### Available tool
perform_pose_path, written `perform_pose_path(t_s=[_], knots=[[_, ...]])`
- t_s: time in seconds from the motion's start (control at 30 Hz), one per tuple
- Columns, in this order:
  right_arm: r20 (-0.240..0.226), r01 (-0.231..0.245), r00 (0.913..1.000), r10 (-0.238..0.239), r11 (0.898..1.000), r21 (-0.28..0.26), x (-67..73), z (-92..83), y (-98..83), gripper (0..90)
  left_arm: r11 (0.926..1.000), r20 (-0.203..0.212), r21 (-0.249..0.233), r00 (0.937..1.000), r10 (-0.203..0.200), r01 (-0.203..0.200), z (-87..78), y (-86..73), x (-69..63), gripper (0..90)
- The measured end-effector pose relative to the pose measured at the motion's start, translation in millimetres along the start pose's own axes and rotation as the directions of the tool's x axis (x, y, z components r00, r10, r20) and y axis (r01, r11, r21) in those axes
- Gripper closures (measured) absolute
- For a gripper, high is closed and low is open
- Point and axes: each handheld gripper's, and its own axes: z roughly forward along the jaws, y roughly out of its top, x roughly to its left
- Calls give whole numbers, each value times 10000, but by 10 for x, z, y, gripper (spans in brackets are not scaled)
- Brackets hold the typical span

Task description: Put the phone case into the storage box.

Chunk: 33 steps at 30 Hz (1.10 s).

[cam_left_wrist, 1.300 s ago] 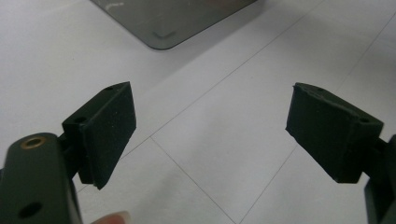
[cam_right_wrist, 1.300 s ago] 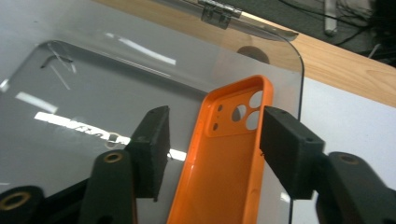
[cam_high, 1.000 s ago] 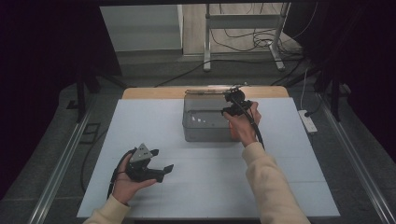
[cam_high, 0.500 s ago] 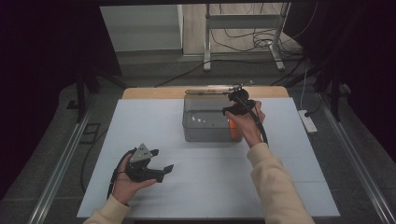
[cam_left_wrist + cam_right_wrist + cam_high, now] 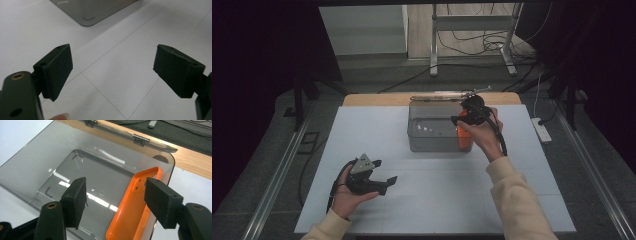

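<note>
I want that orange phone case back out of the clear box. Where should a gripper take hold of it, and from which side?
Grip the raised top edge of the orange phone case, coming from above through the open top of the clear box. The case seems to lean against the box's wall, so probably only that upper rim stands free for the right gripper, whose open jaws have just been widening.

Light falls from overhead onto the white counter (image 5: 362, 140), evenly bright; surroundings beyond its edges sink into near-black, especially left and right. High view soft, slightly grainy, colours muted. Small white glints on the smoky clear box (image 5: 432, 131) near the counter's far edge; in the right gripper view long streaks of glare cross the box floor. Shadows faint and short. Left gripper view: near pads (image 5: 58, 70) slightly soft, counter surface pale and washed toward the upper left corner.
</note>
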Motion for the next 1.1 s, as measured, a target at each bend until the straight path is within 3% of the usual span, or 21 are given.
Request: perform_pose_path(t_s=[0.3, 0.63, 1.1], knots=[[-337, 294, 9990, -301, 9994, -187, -4, -148, -131, 346, 9998, 79, -75, 9998, -159, 160, -6, -1, 12, 155], [-666, 384, 9968, -439, 9959, -819, -38, -372, -315, 354, 9998, 47, -76, 9998, -184, 184, -7, -3, 13, 155], [-1579, 518, 9843, -786, 9846, -1668, -94, -630, -865, 332, 9998, -26, -28, 9998, -220, 220, -6, -10, 18, 155]])
